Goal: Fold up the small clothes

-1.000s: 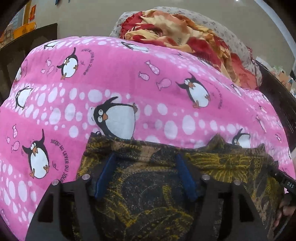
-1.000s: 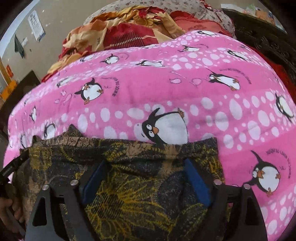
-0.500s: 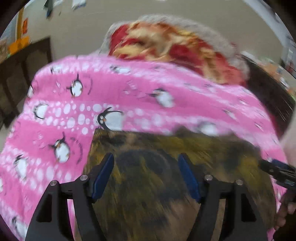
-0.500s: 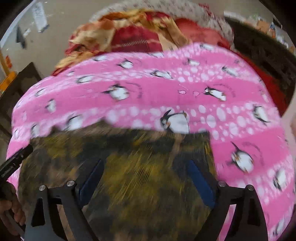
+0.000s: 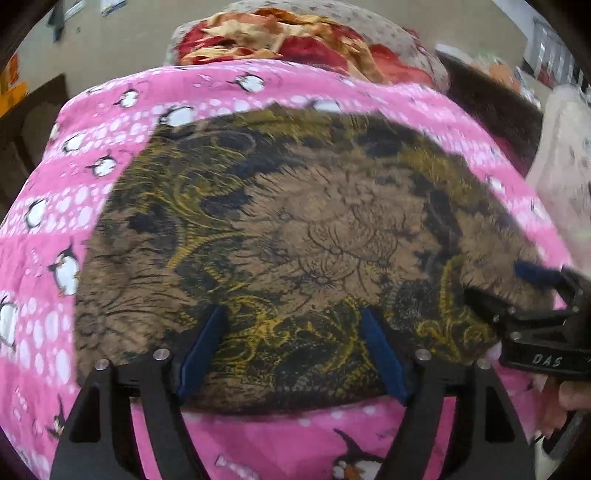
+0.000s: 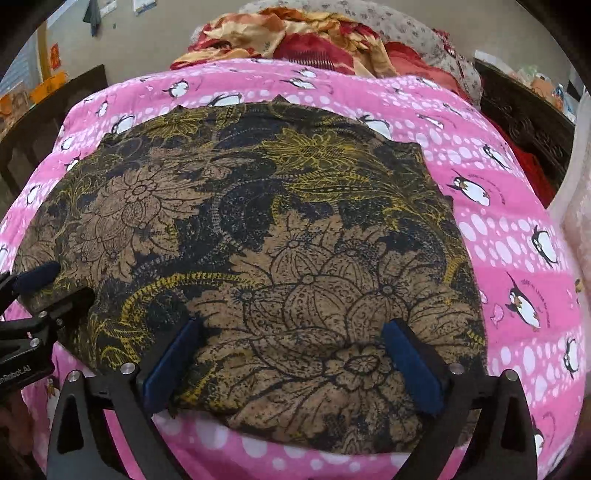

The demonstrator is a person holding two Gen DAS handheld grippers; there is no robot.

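A brown, black and yellow flower-print cloth (image 5: 288, 229) lies spread flat on a pink penguin-print blanket (image 5: 55, 229); it also shows in the right wrist view (image 6: 258, 236). My left gripper (image 5: 293, 321) is open, its blue pads above the cloth's near edge, holding nothing. My right gripper (image 6: 291, 332) is open over the near right part of the cloth, empty. Each gripper shows at the edge of the other's view: the right one (image 5: 517, 288), the left one (image 6: 48, 288).
A heap of red and orange fabric (image 6: 295, 33) and a grey flowered pillow (image 6: 406, 33) lie at the far end of the bed. Dark wooden furniture (image 6: 524, 110) stands to the right, a dark panel (image 6: 37, 122) to the left.
Both grippers have drawn back and up from the cloth's far edge toward its near edge. The whole cloth now shows flat on the blanket. Both stayed open.
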